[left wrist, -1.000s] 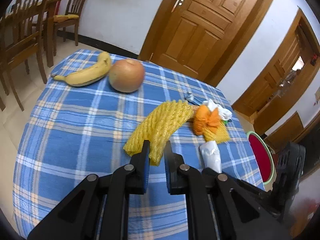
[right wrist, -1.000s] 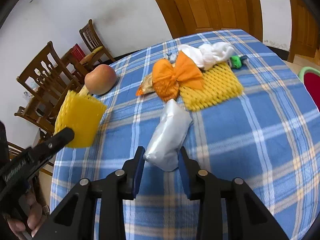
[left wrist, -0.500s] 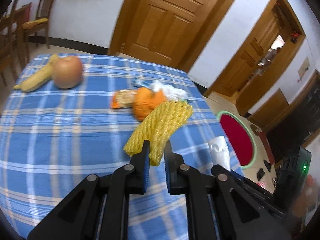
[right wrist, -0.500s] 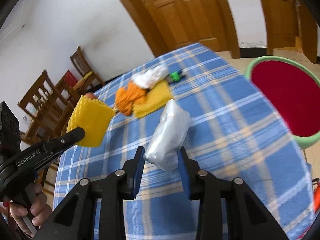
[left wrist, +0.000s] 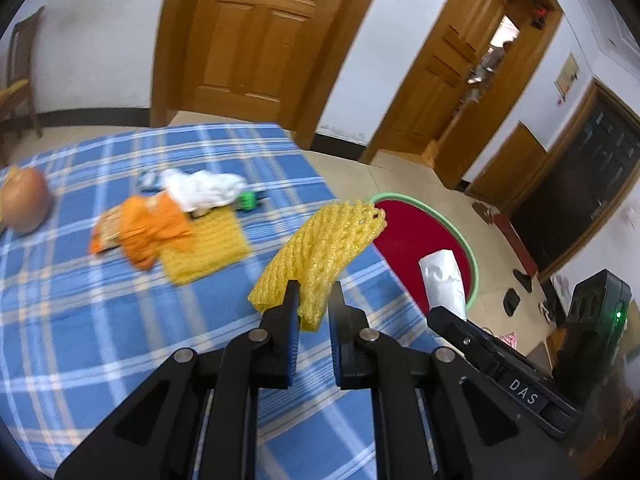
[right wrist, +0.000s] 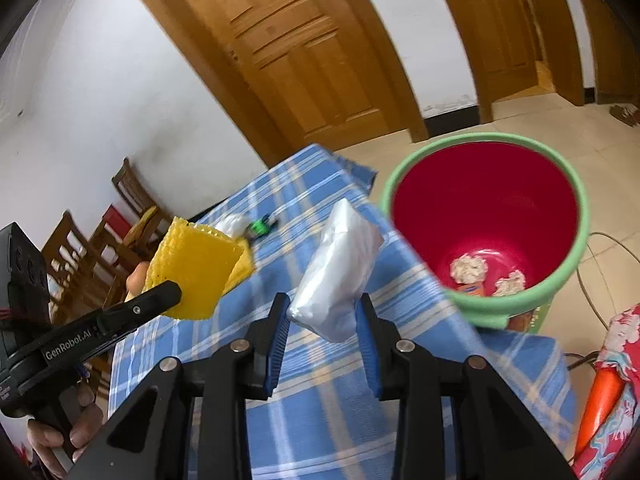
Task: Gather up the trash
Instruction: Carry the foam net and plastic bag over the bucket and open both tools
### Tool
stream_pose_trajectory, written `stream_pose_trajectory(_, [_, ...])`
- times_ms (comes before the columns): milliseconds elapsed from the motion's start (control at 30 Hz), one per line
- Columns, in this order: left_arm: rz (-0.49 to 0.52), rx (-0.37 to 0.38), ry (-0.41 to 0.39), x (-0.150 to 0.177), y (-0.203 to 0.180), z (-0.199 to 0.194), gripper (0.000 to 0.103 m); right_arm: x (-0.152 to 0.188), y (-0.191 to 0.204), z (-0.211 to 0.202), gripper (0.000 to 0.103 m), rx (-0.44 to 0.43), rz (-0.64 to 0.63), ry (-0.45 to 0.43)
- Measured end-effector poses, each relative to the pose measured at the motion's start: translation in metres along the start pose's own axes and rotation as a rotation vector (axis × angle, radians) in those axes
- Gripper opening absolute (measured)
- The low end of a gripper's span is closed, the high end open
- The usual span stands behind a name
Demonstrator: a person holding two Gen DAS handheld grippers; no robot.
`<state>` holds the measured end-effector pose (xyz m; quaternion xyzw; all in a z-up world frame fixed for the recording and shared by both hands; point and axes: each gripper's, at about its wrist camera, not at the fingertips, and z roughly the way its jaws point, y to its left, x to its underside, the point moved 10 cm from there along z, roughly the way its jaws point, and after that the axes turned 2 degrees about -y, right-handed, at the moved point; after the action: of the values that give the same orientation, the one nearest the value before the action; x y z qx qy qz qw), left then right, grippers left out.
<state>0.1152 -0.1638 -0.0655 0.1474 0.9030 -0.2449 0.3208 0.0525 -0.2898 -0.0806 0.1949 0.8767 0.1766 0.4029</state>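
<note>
My left gripper (left wrist: 314, 300) is shut on a yellow foam net sleeve (left wrist: 320, 256), held above the table's right part; it also shows in the right wrist view (right wrist: 194, 270). My right gripper (right wrist: 322, 312) is shut on a white plastic packet (right wrist: 340, 268), also seen in the left wrist view (left wrist: 442, 276), near the table's edge. A red bucket with a green rim (right wrist: 486, 216) stands on the floor beside the table, with scraps of trash inside; it also shows in the left wrist view (left wrist: 416, 236). More trash lies on the table: orange wrapper (left wrist: 154, 228), flat yellow net (left wrist: 204, 252), white tissue (left wrist: 204, 190).
The table has a blue plaid cloth (left wrist: 100, 320). An apple (left wrist: 24, 200) sits at its far left. Wooden chairs (right wrist: 132, 196) stand behind the table. A cable (right wrist: 600, 264) lies on the floor by the bucket. Wooden doors (left wrist: 256, 36) line the wall.
Both grippers have swung right toward the bucket, each keeping its load. The bucket now fills the right wrist view and the banana has left the left wrist view.
</note>
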Motion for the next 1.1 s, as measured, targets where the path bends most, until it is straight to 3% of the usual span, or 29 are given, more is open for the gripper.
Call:
stream_pose_trajectory(600, [0.165, 0.061, 0.12, -0.017, -0.094, 0.095, 0.012, -0.031, -0.098, 0.009, 0.036, 0.114, 0.162, -0.032])
stream_pose_trajectory(933, [0.199, 0.061, 0.185, -0.009, -0.114, 0.133, 0.012, -0.031, -0.131, 0.014, 0.039, 0.16, 0.22, -0.023])
stream_pose_trajectory(1067, [0.191, 0.066, 0.192, -0.007, -0.115, 0.134, 0.021, -0.029, -0.14, 0.016, 0.042, 0.168, 0.245, -0.015])
stream_pose_trajectory(1100, [0.192, 0.066, 0.19, -0.007, -0.116, 0.133, 0.028, -0.03, -0.14, 0.016, 0.044, 0.168, 0.247, -0.016])
